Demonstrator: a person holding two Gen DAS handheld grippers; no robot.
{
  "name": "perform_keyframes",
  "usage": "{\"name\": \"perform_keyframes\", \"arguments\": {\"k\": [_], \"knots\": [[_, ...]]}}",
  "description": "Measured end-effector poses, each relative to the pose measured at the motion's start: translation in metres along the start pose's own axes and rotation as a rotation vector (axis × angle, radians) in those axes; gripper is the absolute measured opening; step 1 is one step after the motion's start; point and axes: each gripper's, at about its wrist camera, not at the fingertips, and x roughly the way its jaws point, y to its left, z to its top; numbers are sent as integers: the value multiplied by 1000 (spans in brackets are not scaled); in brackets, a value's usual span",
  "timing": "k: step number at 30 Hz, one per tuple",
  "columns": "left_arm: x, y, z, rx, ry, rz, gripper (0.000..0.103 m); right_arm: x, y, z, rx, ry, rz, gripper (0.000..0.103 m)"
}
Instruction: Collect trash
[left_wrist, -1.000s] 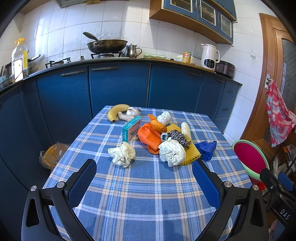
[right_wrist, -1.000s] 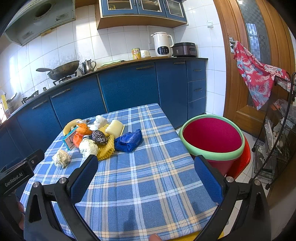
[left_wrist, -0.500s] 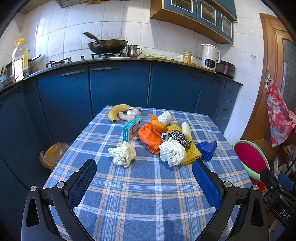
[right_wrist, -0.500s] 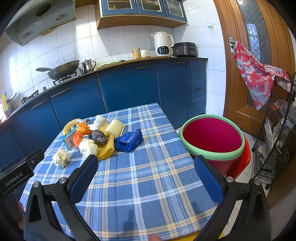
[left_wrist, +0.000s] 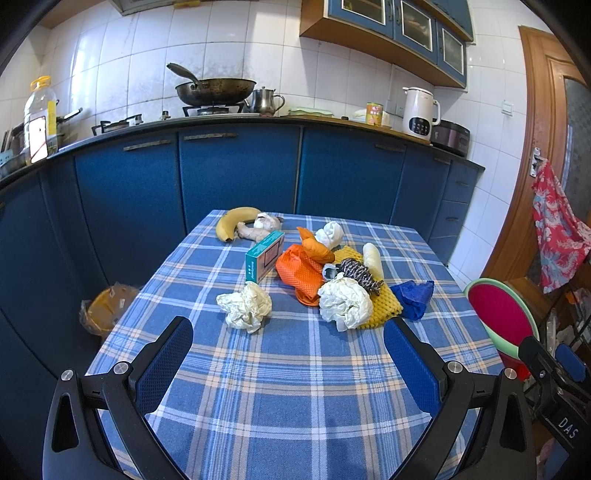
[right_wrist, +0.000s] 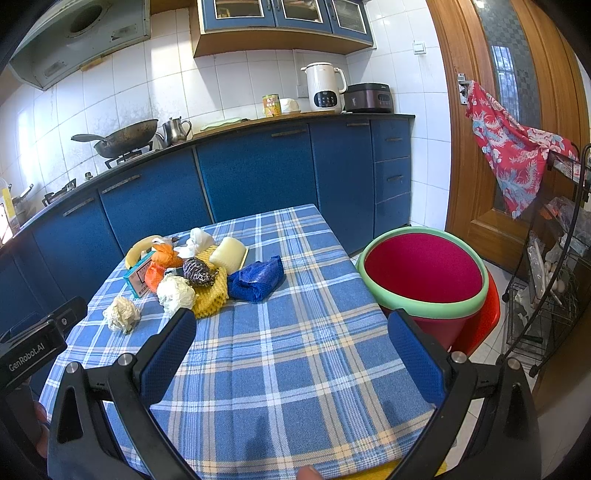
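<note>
Two crumpled white paper wads lie on the blue plaid tablecloth (left_wrist: 295, 369): a creased, cream-tinted paper wad (left_wrist: 245, 306) alone at 11 o'clock from the left gripper (left_wrist: 288, 354), and a whiter paper ball (left_wrist: 345, 302) at 1 o'clock, touching the yellow foam net (left_wrist: 386, 306). Behind them, orange mesh (left_wrist: 299, 271), a teal box (left_wrist: 264, 254), a dark scrubber (left_wrist: 360, 275) and a blue cloth (left_wrist: 413, 297) crowd together, edges overlapping and hard to separate. The red bin (right_wrist: 424, 277) sits at 1 o'clock from the right gripper (right_wrist: 291, 339), its base hidden. Both grippers gape wide, empty.
</note>
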Motion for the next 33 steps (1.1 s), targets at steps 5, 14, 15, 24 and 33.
{"name": "perform_keyframes", "arguments": {"k": [5, 14, 15, 24, 33], "knots": [[0, 0, 0, 0, 0, 0, 103, 1, 0, 0, 0, 0, 0, 102], [1, 2, -1, 0, 7, 3, 103, 0, -1, -1, 3, 2, 1, 102], [2, 2, -2, 1, 10, 4, 103, 0, -1, -1, 4, 3, 2, 102], [26, 7, 5, 2, 52, 19, 103, 22, -2, 4, 2, 37, 13, 102], [67, -1, 17, 9, 125, 2, 103, 65, -2, 24, -21, 89, 33, 102]]}}
